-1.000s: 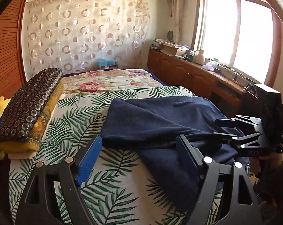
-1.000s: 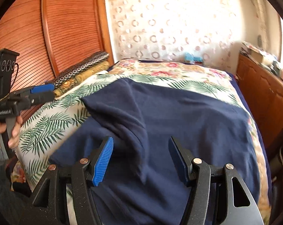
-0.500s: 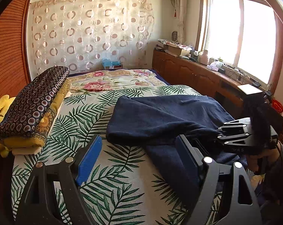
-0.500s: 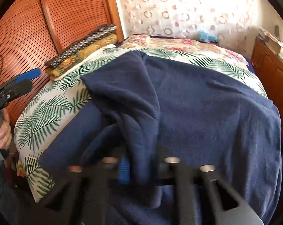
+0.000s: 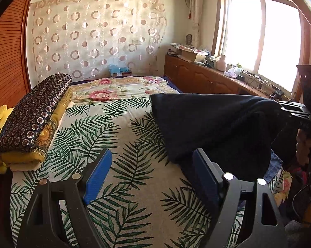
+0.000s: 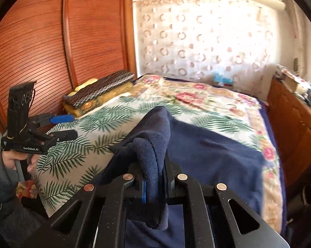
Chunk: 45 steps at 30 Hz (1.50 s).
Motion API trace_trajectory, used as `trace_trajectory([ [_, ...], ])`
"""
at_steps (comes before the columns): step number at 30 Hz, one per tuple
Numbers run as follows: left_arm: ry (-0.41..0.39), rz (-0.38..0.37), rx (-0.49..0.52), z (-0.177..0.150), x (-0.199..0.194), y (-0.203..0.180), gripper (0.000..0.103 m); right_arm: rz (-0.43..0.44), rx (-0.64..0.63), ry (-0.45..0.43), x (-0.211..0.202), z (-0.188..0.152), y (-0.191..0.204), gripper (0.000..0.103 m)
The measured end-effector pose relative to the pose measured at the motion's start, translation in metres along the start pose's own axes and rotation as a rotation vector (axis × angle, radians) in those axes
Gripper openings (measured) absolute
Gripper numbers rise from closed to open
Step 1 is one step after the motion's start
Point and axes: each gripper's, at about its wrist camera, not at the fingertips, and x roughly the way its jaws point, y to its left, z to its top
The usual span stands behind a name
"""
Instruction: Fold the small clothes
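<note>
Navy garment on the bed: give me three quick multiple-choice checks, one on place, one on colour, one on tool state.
1. Where is the folded stack of bedding?
A. Along the bed's side by the wooden doors
B. On the window-side cabinet
C. On the floor

2. What colour are the tool pads?
A. Red
B. Blue
C. White

3. What is the right tool doing?
A. Open over the bed
B. Shut on nothing
C. Shut on the garment

Key: 1 A, the stack lies beside the wooden doors. 2 B, the left tool has blue pads. 3 C, the right tool, whose jaws have just been closing, pinches a fold of the garment.
</note>
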Motion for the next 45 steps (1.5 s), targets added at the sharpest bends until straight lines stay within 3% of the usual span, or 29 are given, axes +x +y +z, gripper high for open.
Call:
trace_trajectory([
  [4, 0.003, -0.013, 0.007, 0.001, 0.002, -0.006, 0.081, -0.074, 0.071, 0.029, -0.02, -0.028, -0.026, 0.011],
  [7, 0.007, -0.025, 0.008, 0.001, 0.007, -0.011, 0.081, -0.101, 0.155, 0.107, -0.014, -0.059, -0.046, 0.011],
  [11, 0.016, -0.029, 0.022, -0.003, 0.009, -0.018, 0.081, -0.219, 0.193, 0.196, -0.005, -0.088, -0.058, 0.019],
  [12, 0.018, -0.03, 0.025, -0.003, 0.01, -0.02, 0.081, -0.215, 0.21, 0.19, -0.007, -0.091, -0.061, 0.02],
  [15, 0.023, -0.036, 0.031, -0.004, 0.011, -0.023, 0.081, -0.22, 0.238, 0.147, -0.018, -0.087, -0.063, 0.038],
  [20, 0.026, -0.043, 0.035, -0.004, 0.012, -0.029, 0.081, -0.241, 0.192, 0.106, -0.019, -0.072, -0.043, 0.039],
  [24, 0.024, -0.048, 0.038, -0.005, 0.012, -0.033, 0.081, -0.205, 0.159, 0.08, -0.012, -0.067, -0.028, 0.045],
  [31, 0.021, -0.04, 0.031, -0.008, 0.01, -0.032, 0.081, -0.095, 0.075, 0.112, 0.031, -0.058, 0.003, 0.045],
  [38, 0.014, -0.034, 0.013, -0.011, 0.006, -0.025, 0.081, 0.03, 0.036, 0.175, 0.075, -0.043, 0.023, 0.045],
  [45, 0.026, -0.04, 0.009, -0.014, 0.009, -0.025, 0.081, 0.101, 0.016, 0.261, 0.12, -0.036, 0.026, 0.045],
])
